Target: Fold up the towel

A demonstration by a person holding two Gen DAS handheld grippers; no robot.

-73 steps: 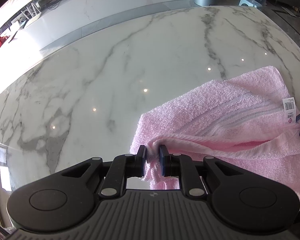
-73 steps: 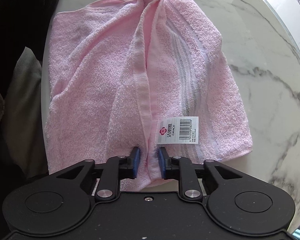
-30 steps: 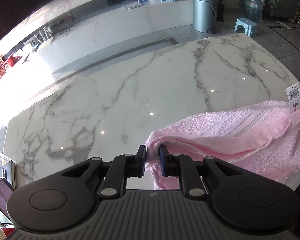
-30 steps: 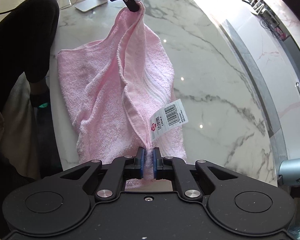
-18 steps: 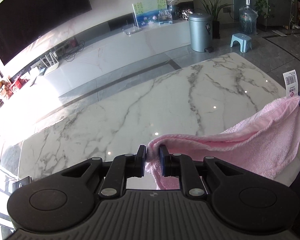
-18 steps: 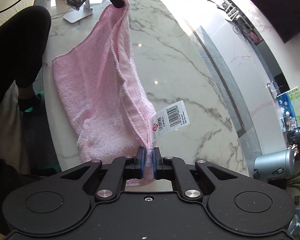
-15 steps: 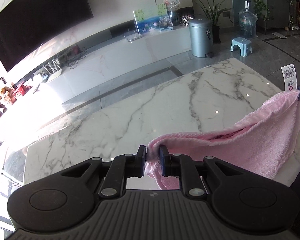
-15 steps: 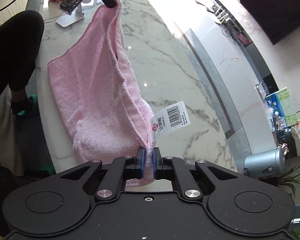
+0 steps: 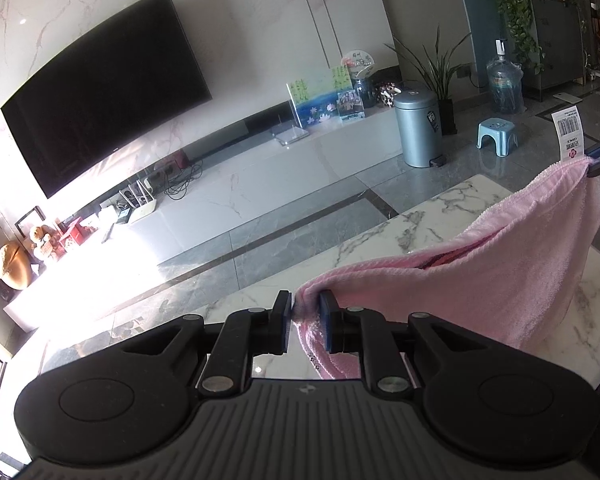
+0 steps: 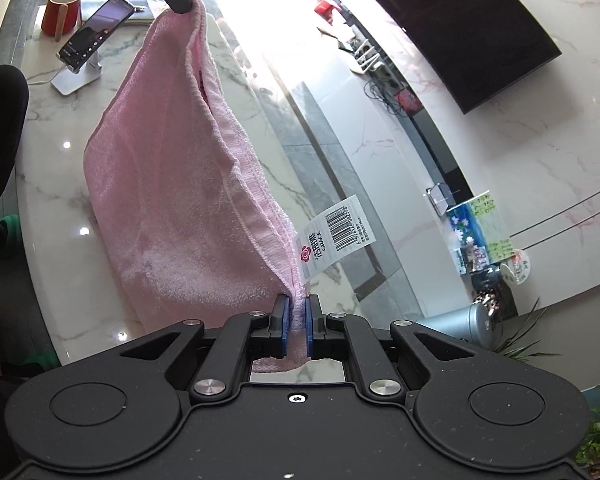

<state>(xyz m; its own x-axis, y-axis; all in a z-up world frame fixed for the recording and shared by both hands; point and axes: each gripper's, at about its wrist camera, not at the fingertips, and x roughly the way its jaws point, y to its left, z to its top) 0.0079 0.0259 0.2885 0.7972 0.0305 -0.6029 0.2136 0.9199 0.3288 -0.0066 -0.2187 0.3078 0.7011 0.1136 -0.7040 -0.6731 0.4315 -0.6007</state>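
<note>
Both black two-finger grippers, left (image 9: 305, 322) and right (image 10: 296, 330), clamp corners of the soft pink terry towel (image 10: 172, 200) above the white marble table (image 10: 60, 184), mid-fold; next, lay it down evenly.

Counts, both views:
- 1 pink towel (image 10: 172, 184), 1 barcode tag (image 10: 336, 236) on it
- 2 tongs: left tongs (image 9: 305, 322), right tongs (image 10: 295, 326)
- 1 marble counter (image 10: 56, 216)
- 1 red mug (image 10: 60, 12)
- 1 phone (image 10: 96, 32) on 1 stand (image 10: 78, 78)
- 1 wall TV (image 9: 104, 88)
- 1 grey pedal bin (image 9: 418, 126)
- 1 blue stool (image 9: 497, 135)
- 1 water jug (image 9: 505, 84)
- potted plants: count unclear
</note>
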